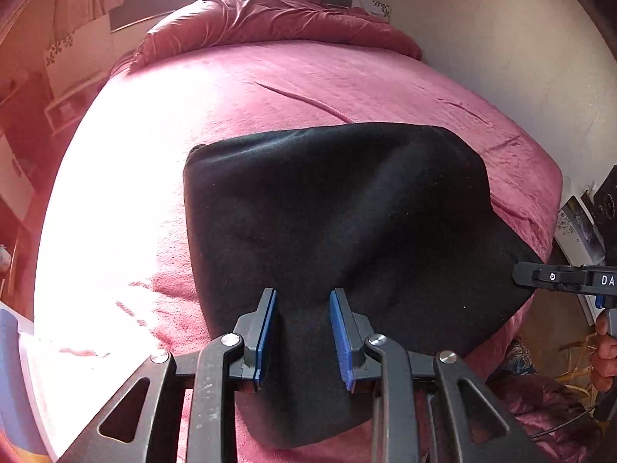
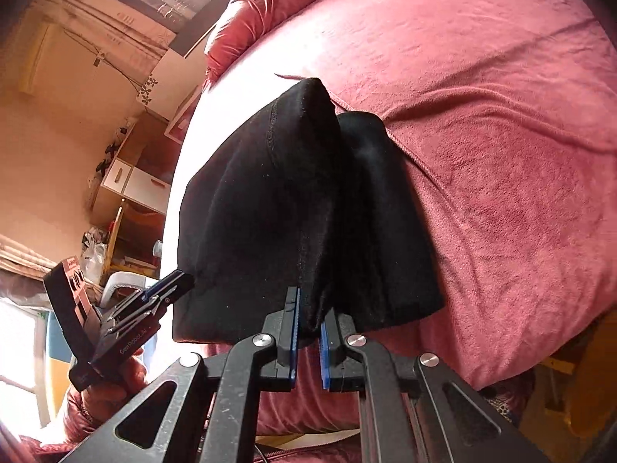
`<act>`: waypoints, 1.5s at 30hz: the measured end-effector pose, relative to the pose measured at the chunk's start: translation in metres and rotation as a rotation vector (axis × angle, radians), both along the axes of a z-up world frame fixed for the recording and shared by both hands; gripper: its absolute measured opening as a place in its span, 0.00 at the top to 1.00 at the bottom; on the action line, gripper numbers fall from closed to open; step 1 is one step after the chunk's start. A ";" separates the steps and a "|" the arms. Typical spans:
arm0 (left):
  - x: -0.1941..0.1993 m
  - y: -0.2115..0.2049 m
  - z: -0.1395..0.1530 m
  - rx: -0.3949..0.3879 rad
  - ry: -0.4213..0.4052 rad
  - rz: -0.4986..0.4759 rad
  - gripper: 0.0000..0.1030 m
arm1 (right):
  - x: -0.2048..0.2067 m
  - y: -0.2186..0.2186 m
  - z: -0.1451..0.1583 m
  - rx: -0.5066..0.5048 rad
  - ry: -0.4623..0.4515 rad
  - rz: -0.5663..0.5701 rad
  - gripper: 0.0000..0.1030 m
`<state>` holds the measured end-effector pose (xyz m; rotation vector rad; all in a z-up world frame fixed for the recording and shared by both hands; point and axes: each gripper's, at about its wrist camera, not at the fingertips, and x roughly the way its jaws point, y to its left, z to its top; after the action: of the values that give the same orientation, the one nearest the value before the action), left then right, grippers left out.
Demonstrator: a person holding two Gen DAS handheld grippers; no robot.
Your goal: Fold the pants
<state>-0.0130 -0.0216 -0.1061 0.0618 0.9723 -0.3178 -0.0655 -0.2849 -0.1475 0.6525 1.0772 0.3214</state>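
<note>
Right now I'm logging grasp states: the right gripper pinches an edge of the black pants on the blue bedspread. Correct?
Not quite: the bedspread is pink-red, not blue, as the right wrist view shows. The right gripper does pinch an edge of the black pants.

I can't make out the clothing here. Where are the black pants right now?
The pants lie on the pink bed near its front edge; in the right wrist view the right gripper pinches their near edge.
</note>
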 end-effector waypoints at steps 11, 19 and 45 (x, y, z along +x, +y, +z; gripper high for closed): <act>0.000 -0.014 -0.009 0.031 0.010 -0.014 0.73 | 0.005 -0.001 -0.030 -0.051 0.064 -0.011 0.92; 0.003 -0.024 -0.008 0.038 0.005 -0.018 0.72 | 0.007 0.006 -0.022 -0.080 0.058 0.047 0.90; 0.014 -0.040 -0.005 -0.081 -0.010 -0.164 0.72 | 0.151 0.005 0.025 -0.165 -0.069 0.038 0.94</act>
<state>0.0007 -0.0616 -0.1113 0.0689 0.9449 -0.5070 0.0851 -0.2801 -0.1224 0.4715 1.0387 0.2824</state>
